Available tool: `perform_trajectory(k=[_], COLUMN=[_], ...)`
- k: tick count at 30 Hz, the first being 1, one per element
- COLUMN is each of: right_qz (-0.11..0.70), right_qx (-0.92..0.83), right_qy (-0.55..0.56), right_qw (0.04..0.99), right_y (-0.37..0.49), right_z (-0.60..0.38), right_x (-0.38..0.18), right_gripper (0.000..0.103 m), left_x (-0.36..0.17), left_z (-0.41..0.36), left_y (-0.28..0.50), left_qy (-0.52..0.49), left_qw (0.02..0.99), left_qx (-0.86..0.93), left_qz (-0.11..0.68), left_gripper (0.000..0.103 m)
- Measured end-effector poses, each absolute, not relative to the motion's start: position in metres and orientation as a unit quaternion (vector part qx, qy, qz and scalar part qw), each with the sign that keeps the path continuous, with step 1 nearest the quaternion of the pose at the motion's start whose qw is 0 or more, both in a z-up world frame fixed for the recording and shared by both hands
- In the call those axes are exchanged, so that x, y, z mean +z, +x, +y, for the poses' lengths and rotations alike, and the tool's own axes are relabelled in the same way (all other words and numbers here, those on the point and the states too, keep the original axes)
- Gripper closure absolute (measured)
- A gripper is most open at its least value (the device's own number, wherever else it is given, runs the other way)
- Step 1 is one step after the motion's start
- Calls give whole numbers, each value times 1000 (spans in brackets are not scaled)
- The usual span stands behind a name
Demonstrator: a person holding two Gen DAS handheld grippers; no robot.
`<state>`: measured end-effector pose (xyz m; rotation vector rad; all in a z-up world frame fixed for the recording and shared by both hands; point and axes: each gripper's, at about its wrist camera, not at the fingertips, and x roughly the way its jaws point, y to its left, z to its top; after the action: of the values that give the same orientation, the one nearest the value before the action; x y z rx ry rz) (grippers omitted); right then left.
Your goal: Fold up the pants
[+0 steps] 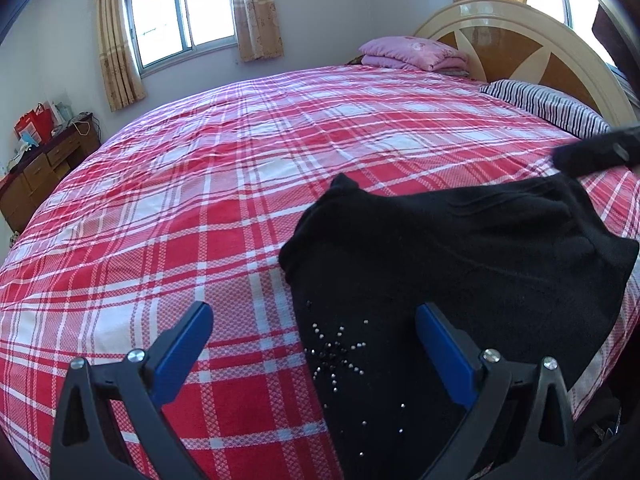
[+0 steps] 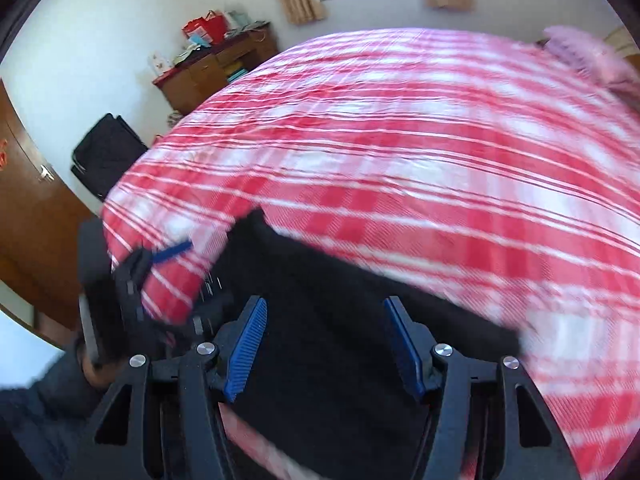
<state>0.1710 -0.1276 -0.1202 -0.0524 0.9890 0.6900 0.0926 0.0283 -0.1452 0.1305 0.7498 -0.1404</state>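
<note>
Black pants (image 1: 460, 248) with a star of small studs (image 1: 336, 352) lie bunched on the near right of the red plaid bed (image 1: 240, 184). My left gripper (image 1: 314, 316) hangs open just above their left edge, and its blue pads touch nothing. A blurred black finger (image 1: 592, 154) of my right gripper shows past the pants' far right corner. In the right wrist view, which is motion-blurred, my right gripper (image 2: 325, 308) is open over the pants (image 2: 312, 272) with nothing pressed between its pads. One blue pad (image 2: 172, 250) of the left gripper shows at the left.
A folded pink blanket (image 1: 412, 54) and a striped pillow (image 1: 548, 106) lie by the headboard (image 1: 500, 28). A wooden dresser (image 1: 44, 168) stands by the far wall. A black suitcase (image 2: 108, 152) and a door (image 2: 24, 208) are beside the bed. A person's sleeve (image 2: 44, 408) is at the lower left.
</note>
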Motion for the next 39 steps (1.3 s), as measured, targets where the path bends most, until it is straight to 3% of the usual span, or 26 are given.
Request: perform_trajectory(k=[7,8,9,15,19,21,25,32,39], right_qz=[531,536,536,524,491,473,449,454,462], right_qx=[387,379,357,318,319,319,282,198,176], right_qy=[43,39,19,-8,37,53,43,67,125], right_qw=[753,754,765,790,810,819,847,866,860], right_y=[232,236,240,249,241,230,194,144,131], right_z=[-51,-44,-36,-30,-61,-86,-141,-240,-295], right_x=[-164,-172,-179,-198,-167,-148,-123,-141,-164], right_gripper=[41,49,64,70,68,55,49,37,37], left_x=[-148,-149,-150,-152,-150,-149,-149,-152,-164], left_z=[35,35,35,37,35,35,35,38,55], left_y=[93,93,93,94,94,94,96,99,105], left_qy=[49,48,47,41,45,49,47,28,-68], left_qw=[925,925,925,923,924,925,925,923,911], left_qx=[-70,-71,-71,-74,-71,-70,-70,-75,-97], left_qz=[369,370,370,374,374,371,371,375,394], left_gripper=[0,0,0,0,0,0,0,0,0])
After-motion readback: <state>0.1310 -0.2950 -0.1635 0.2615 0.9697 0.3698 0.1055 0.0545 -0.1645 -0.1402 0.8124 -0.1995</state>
